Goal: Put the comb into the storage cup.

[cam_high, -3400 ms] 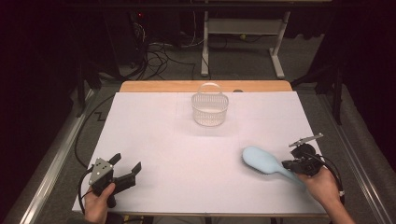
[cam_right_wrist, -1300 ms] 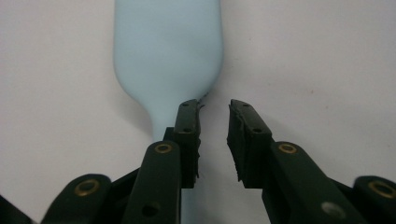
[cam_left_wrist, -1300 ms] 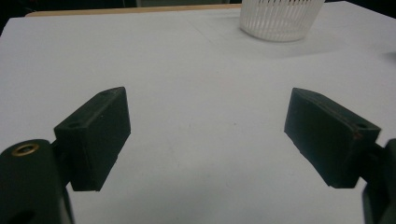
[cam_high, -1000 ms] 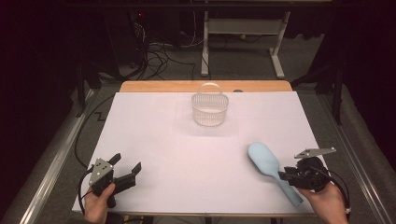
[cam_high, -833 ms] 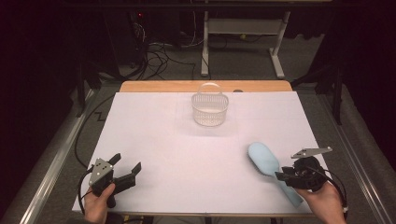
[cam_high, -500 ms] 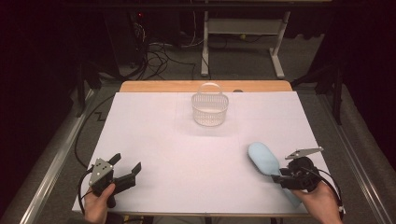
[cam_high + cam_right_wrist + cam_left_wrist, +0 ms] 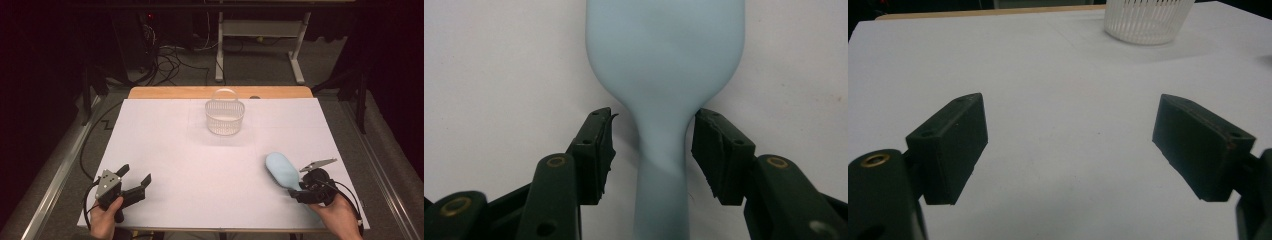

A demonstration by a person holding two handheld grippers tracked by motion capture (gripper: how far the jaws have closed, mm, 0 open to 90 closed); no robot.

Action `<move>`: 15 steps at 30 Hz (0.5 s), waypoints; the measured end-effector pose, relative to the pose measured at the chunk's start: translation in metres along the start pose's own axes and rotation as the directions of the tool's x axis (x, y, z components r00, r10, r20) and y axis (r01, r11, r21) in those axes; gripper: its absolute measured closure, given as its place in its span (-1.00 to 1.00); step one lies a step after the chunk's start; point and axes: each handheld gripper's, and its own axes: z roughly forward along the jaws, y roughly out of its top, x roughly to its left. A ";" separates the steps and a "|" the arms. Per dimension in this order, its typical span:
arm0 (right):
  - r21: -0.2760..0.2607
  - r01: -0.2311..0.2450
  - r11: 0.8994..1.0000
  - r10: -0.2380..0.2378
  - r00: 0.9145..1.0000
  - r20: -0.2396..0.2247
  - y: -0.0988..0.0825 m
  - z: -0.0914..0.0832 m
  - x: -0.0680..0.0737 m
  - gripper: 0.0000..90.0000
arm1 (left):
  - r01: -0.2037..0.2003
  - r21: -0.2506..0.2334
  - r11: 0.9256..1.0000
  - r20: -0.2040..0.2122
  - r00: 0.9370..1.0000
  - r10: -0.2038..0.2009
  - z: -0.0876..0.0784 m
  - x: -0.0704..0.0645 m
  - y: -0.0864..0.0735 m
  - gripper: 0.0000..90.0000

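Table [image 7: 165, 145] mostly bare btwn the hands, wide room across the middle. Basket [image 7: 225, 116] stands far-centre, well apart. Light blue spoon [image 7: 283, 171] lies near right; its handle sits btwn right gripper [image 7: 653, 152] fingers w/ gaps both sides.

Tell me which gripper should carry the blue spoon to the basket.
Right. The right gripper already straddles the blue spoon handle, its jaws just opened. The left gripper sits open far across the table.
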 end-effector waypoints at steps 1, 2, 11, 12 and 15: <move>0.001 -0.001 1.000 0.001 1.000 0.001 0.000 0.001 0.000 0.15 | 0.000 0.000 1.000 0.000 1.000 0.000 0.000 0.000 0.000 -0.66; 0.006 -0.001 1.000 0.001 1.000 0.000 0.001 0.002 0.000 0.15 | 0.000 0.000 1.000 0.000 1.000 0.000 0.000 0.000 0.000 -0.66; 0.014 0.009 1.000 -0.010 1.000 0.020 0.004 0.009 0.002 0.16 | -0.002 -0.001 1.000 0.000 1.000 0.002 0.000 0.000 0.000 -0.66; 0.015 0.010 1.000 -0.011 1.000 0.021 0.004 0.009 0.002 0.17 | -0.002 -0.001 1.000 0.000 1.000 0.002 0.000 0.000 0.000 -0.66; 0.020 0.002 1.000 -0.003 1.000 0.024 0.005 0.010 0.003 0.18 | -0.002 -0.001 1.000 0.000 1.000 0.002 0.000 0.000 0.000 -0.66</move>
